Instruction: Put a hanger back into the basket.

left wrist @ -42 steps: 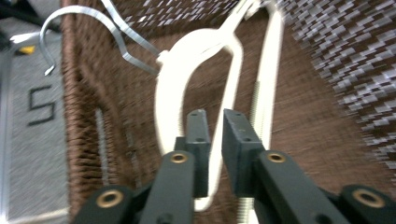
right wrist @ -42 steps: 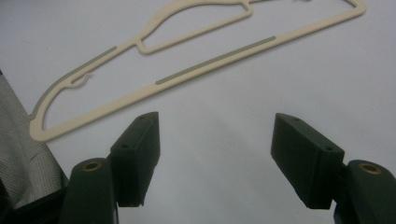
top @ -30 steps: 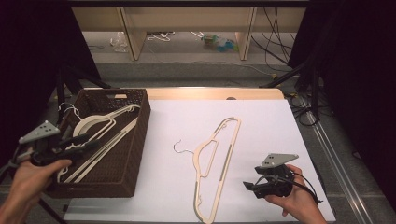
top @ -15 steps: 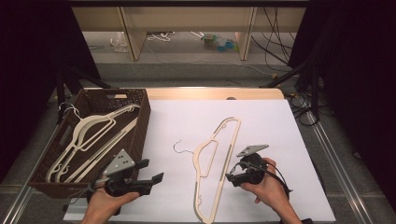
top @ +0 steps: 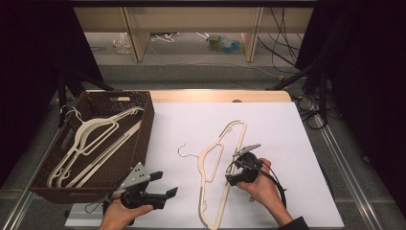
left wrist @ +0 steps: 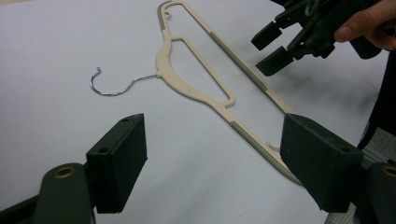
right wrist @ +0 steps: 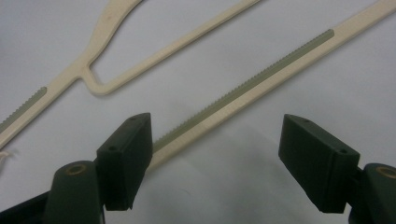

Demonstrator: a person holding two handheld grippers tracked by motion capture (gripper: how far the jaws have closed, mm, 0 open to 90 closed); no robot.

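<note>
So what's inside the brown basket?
The brown basket holds two or three cream hangers lying overlapped, hooks toward its far left corner. The basket floor beneath them and behind its near wall is hidden.

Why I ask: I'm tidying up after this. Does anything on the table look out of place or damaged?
One hanger lies alone on the white sheet, apart from the hangers piled in the brown basket. It looks whole, with no break showing. Nothing is spilled.
</note>
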